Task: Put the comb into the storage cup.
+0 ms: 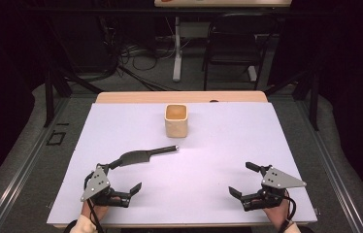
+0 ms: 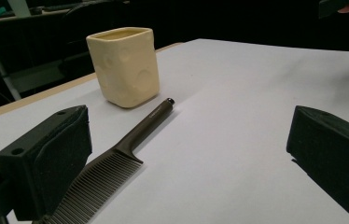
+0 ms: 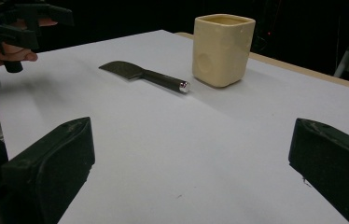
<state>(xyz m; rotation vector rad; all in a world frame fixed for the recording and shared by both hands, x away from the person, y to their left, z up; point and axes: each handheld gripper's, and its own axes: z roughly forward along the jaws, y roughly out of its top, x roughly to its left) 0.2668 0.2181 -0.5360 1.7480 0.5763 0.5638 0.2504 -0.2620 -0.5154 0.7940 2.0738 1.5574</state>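
Comb (image 1: 138, 156) lies flat on the white table cover (image 1: 208, 160), left of centre, handle tip pointing toward the cream square cup (image 1: 175, 120) and stopping just short of it, not touching. Toothed end sits at the near-left, just beside the left gripper (image 1: 121, 180). In the left gripper view the teeth (image 2: 95, 186) run close past the left-hand jaw; can't tell whether they touch it. The other jaw is well apart across bare cover. Left gripper jaws spread wide, nothing between the pads, nothing grasped. Right gripper (image 1: 241, 179) rests low at the near-right of the table, well apart from comb and cup, jaws also released and wide, bare cover between them. Right gripper view: comb (image 3: 144, 74) lies ahead with its metal-capped handle end near the cup (image 3: 221, 49), and the left gripper (image 3: 18, 23) is held in a hand at the upper left. Cup stands upright, centred toward the far edge. A hand grips each tool at the near edge.
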